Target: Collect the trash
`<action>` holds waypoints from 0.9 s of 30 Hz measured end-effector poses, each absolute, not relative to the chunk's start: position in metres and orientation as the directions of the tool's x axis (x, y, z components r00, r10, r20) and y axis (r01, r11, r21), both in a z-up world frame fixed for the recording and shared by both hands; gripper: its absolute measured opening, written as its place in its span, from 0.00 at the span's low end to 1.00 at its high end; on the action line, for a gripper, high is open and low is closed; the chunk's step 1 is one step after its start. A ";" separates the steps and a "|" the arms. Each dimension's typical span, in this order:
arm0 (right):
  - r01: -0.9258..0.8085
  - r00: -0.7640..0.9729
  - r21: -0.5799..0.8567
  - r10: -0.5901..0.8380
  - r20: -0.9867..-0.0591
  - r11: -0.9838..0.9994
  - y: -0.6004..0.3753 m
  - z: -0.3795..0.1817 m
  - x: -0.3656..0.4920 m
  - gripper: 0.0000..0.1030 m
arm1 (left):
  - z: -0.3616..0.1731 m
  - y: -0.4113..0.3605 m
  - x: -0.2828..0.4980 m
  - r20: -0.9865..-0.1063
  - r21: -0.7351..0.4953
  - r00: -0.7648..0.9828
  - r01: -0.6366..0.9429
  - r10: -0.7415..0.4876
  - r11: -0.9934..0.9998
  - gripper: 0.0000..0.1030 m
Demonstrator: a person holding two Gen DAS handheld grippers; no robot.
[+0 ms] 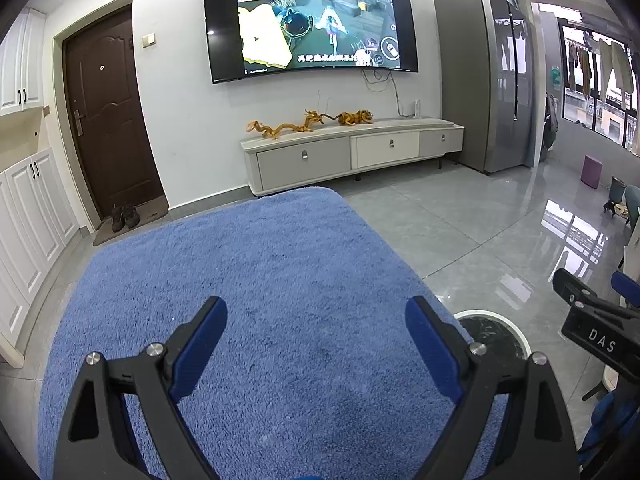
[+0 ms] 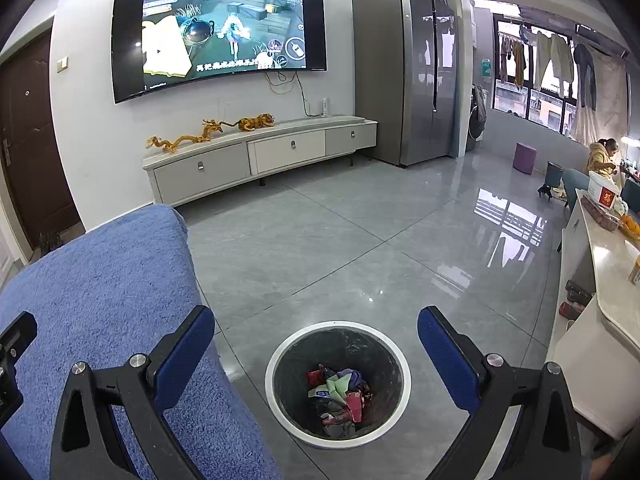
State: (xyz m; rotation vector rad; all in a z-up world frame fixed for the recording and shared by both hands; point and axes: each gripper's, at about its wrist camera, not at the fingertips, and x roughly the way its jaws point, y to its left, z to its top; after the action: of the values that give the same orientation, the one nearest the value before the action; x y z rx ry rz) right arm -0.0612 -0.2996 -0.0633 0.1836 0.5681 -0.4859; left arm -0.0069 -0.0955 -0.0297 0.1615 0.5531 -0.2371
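A home living room, plainly lived in. On the white wall hangs a big television (image 2: 219, 32) showing a game, above a long low cabinet (image 2: 260, 156) with drawers and golden dragon and tiger figures (image 2: 212, 130) on top; nearby stand a tall grey fridge (image 2: 404, 72), a brown entry door (image 1: 108, 112) with shoes (image 1: 125, 216) on a mat and white cupboards (image 1: 28, 208) beside it. Further off, laundry (image 2: 544, 60) hung by the window, a small purple stool (image 2: 524, 158) on the glossy grey tiled floor (image 2: 360, 240), a blue fluffy cover (image 1: 248, 280) close by, and a person (image 2: 602, 158) seated at the far side.
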 end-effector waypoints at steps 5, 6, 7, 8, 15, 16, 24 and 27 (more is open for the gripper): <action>0.490 0.734 0.036 -0.390 -0.556 0.871 -0.300 -0.063 -0.061 1.00 | -0.030 -0.097 -0.006 -0.542 0.089 0.821 0.269 -0.180 0.959 0.88; 0.490 0.734 0.036 -0.390 -0.556 0.871 -0.299 -0.064 -0.061 1.00 | -0.030 -0.097 -0.006 -0.542 0.089 0.820 0.270 -0.181 0.959 0.88; 0.491 0.733 0.035 -0.391 -0.556 0.871 -0.300 -0.064 -0.061 1.00 | -0.030 -0.097 -0.007 -0.543 0.089 0.820 0.270 -0.180 0.959 0.88; 0.491 0.733 0.035 -0.391 -0.557 0.870 -0.300 -0.064 -0.062 1.00 | -0.030 -0.097 -0.007 -0.542 0.089 0.821 0.269 -0.180 0.959 0.88; 0.492 0.732 0.036 -0.391 -0.558 0.870 -0.300 -0.065 -0.063 1.00 | -0.031 -0.098 -0.008 -0.546 0.093 0.818 0.276 -0.183 0.957 0.88; 0.492 0.732 0.036 -0.390 -0.559 0.870 -0.300 -0.066 -0.063 1.00 | -0.031 -0.098 -0.008 -0.546 0.094 0.818 0.277 -0.183 0.956 0.88; 0.494 0.730 0.036 -0.392 -0.560 0.869 -0.299 -0.067 -0.064 1.00 | -0.032 -0.097 -0.008 -0.549 0.087 0.816 0.273 -0.183 0.958 0.88; 0.495 0.729 0.036 -0.392 -0.561 0.868 -0.299 -0.068 -0.063 1.00 | -0.032 -0.097 -0.006 -0.553 0.089 0.814 0.272 -0.180 0.958 0.88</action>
State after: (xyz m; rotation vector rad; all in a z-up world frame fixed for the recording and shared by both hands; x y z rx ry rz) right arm -0.0630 -0.2988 -0.0677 0.1888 0.5734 -0.4922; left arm -0.0060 -0.0965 -0.0323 0.1668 0.5716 -0.2422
